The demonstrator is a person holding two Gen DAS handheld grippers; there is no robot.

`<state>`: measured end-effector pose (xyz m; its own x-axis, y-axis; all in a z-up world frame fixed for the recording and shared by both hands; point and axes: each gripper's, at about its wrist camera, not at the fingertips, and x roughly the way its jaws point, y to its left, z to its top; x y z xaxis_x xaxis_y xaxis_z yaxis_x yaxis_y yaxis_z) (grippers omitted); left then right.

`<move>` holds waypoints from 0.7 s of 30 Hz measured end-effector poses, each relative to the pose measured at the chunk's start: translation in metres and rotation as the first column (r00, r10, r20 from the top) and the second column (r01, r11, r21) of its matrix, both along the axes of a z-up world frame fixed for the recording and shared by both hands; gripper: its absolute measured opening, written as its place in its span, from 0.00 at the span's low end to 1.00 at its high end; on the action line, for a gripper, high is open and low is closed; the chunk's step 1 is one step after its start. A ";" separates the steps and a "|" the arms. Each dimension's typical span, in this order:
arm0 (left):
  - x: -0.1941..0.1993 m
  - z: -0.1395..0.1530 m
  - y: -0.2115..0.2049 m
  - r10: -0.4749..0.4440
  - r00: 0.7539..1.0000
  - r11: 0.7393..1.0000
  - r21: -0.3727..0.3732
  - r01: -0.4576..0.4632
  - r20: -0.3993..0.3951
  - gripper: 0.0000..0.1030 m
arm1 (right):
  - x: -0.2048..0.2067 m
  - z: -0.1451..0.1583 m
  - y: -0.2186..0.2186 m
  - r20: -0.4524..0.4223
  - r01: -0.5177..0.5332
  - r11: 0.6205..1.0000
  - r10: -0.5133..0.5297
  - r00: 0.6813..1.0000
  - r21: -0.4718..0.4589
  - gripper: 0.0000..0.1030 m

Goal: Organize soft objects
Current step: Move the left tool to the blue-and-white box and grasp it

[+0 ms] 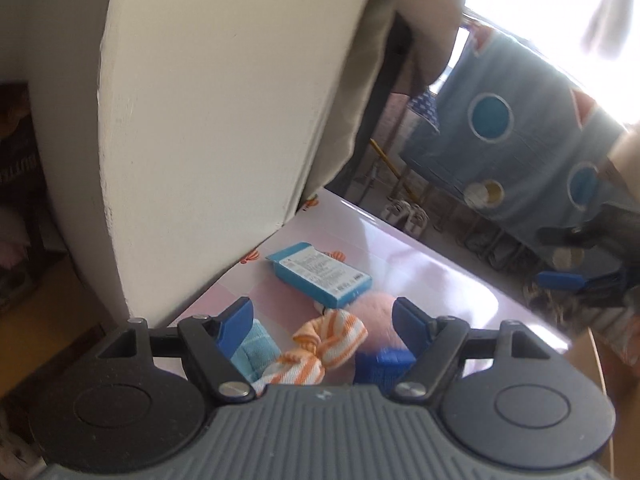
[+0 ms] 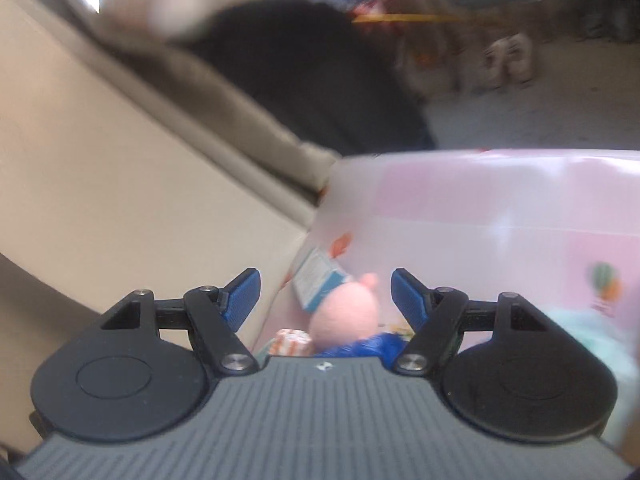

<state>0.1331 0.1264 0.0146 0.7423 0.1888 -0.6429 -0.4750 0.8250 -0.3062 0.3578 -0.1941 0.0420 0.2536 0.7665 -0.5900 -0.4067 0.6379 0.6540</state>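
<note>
Risk from here, as judged: pinching two toys at once, since orange-striped cloth toy (image 1: 320, 344), pale blue cloth piece (image 1: 252, 346) and pink plush toy (image 1: 374, 312) lie bunched together, touching, just below left gripper (image 1: 323, 322); snagging blue carton (image 1: 320, 278), a stiff item resting against the plush, and dragging it along with soft ones; knocking white panel (image 1: 208, 120) standing close at left of the toys. Right-wrist view heavily smeared, hence a poorly aimed approach by right gripper (image 2: 325, 298) also likely.

Left gripper angled downward over pink tablecloth (image 1: 420, 264), blue fingertips (image 1: 236, 326) spread wide, nothing clamped, cloth toys seen between and beneath. Right gripper likewise tilted down, jaws wide apart and empty, pink plush toy (image 2: 346, 314) and blue carton (image 2: 320, 284) framed in its gap but apart from the pads. Soft items all resting on the table near its panel-side edge; a mint-coloured soft shape (image 2: 580, 320) at right, too blurred to identify
</note>
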 end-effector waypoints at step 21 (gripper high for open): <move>0.121 -0.118 0.075 0.080 0.981 0.822 -0.544 -0.167 -0.179 0.58 | 0.082 -0.139 0.214 -0.215 -0.235 0.966 0.208 0.954 -0.111 0.47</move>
<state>0.2545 0.2010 -0.1038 0.6301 -0.1475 -0.7624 -0.6349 0.4676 -0.6151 0.4395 0.0197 -0.0970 -0.0472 0.7007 -0.7119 -0.4172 0.6337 0.6514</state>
